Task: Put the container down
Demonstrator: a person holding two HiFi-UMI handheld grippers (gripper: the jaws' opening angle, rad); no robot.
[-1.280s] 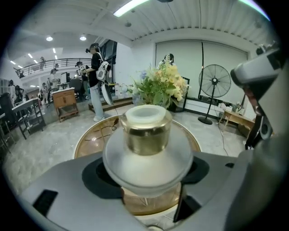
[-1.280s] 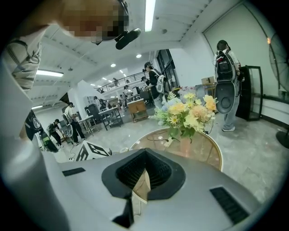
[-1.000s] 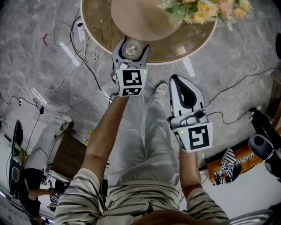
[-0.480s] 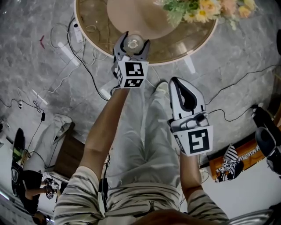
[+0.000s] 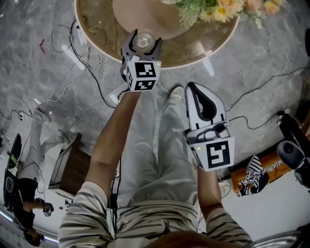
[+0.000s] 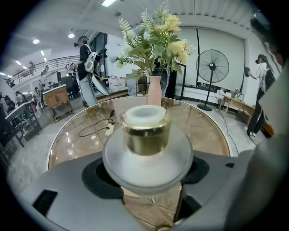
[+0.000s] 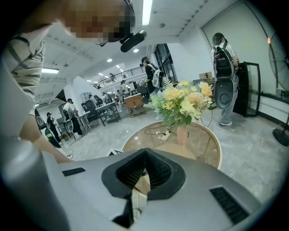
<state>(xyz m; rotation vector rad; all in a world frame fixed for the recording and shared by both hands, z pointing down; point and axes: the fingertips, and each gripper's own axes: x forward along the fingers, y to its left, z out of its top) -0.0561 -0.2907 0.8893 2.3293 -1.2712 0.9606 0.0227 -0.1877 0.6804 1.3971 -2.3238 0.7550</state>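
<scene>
A small clear glass container (image 6: 145, 135) with a white top and a wide white collar is held between the jaws of my left gripper (image 6: 147, 173), which is shut on it. In the head view the container (image 5: 142, 41) hangs over the near edge of the round glass table (image 5: 203, 52), with the left gripper (image 5: 141, 44) around it. My right gripper (image 5: 194, 92) is lower right, off the table and above the person's legs. Its jaws are shut with nothing between them, as the right gripper (image 7: 143, 175) view shows.
A vase of flowers (image 5: 218, 9) stands on the table, seen also as the vase (image 6: 155, 90). Cables and a power strip (image 5: 77, 36) lie on the marble floor under and left of the table. A standing fan (image 6: 212, 67) and several people are farther off.
My left gripper has carried the container a little farther over the table's near edge. The right gripper has stayed where it was.
</scene>
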